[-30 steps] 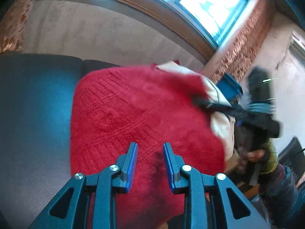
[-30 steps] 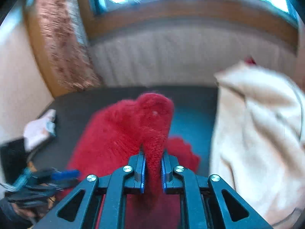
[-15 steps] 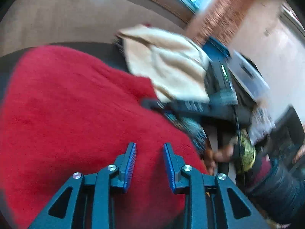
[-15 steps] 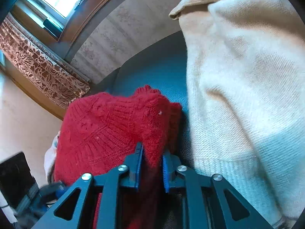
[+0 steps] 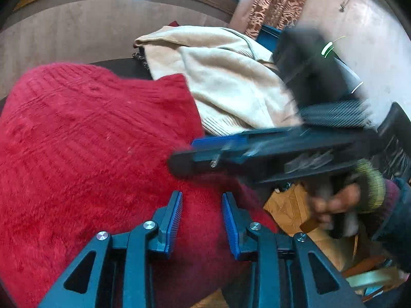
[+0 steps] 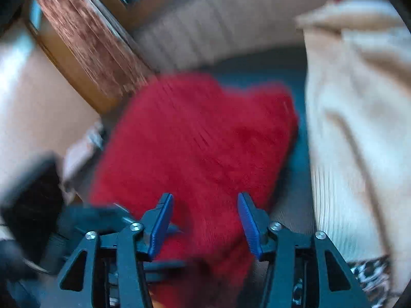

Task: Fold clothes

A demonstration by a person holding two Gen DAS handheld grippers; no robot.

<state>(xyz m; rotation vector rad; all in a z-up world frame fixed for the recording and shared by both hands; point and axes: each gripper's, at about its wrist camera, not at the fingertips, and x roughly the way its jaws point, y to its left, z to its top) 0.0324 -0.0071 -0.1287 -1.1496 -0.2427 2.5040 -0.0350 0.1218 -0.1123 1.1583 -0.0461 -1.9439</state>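
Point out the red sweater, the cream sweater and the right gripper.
red sweater (image 5: 90, 141), left wrist view, knit middle.
cream sweater (image 5: 226, 84), left wrist view, upper fold.
right gripper (image 6: 204, 220), right wrist view, between fingertips.

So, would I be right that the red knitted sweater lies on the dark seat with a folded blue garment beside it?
Not quite: the garment beside the red sweater is cream, not blue, and it looks loosely heaped rather than folded. The left wrist view shows this; the rest stands, as the sweater does lie on the dark seat.
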